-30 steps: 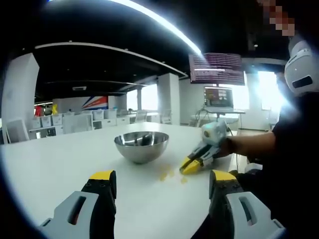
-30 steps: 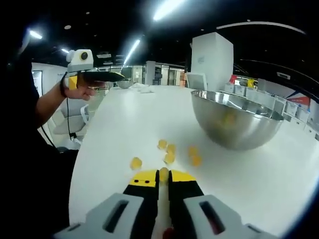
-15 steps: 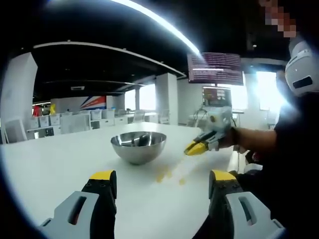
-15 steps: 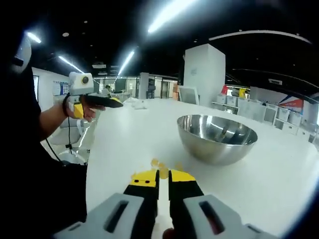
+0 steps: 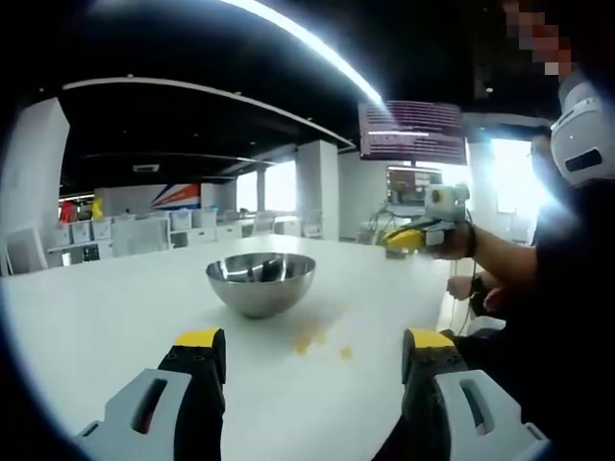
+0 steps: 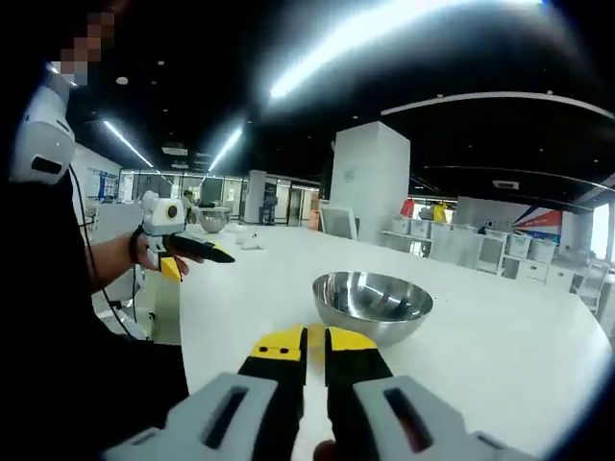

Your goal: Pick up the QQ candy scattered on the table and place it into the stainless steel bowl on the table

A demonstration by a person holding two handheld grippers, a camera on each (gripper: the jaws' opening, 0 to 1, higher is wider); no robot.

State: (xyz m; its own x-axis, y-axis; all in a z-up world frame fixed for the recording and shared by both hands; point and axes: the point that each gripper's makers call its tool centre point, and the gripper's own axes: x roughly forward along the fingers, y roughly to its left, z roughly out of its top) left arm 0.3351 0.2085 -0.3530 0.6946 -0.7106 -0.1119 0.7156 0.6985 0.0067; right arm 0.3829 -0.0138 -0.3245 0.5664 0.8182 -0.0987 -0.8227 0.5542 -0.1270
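Note:
The stainless steel bowl [image 5: 259, 281] stands on the white table [image 5: 96, 317], with several yellow QQ candies [image 5: 313, 338] scattered just in front of it. My left gripper [image 5: 312, 346] hovers low over the near table, jaws wide open and empty. My right gripper [image 5: 400, 239] is raised in the air to the right of the bowl, held by a hand. In the right gripper view it [image 6: 315, 338] is shut on a small yellow QQ candy, above and in front of the bowl [image 6: 373, 305]. There the left gripper [image 6: 204, 257] shows at the left, over the table edge.
A person in dark clothes stands at the table's edge [image 5: 562, 288]. Beyond the table are a laptop [image 5: 415, 187] on a stand, a wall screen [image 5: 411, 133], and rows of white chairs [image 5: 144, 230]. A second bowl [image 6: 213, 221] stands far down the table [image 6: 500, 355].
My right gripper has lifted from the table beside the candies, carrying one candy up and away. The left gripper has stayed open in place.

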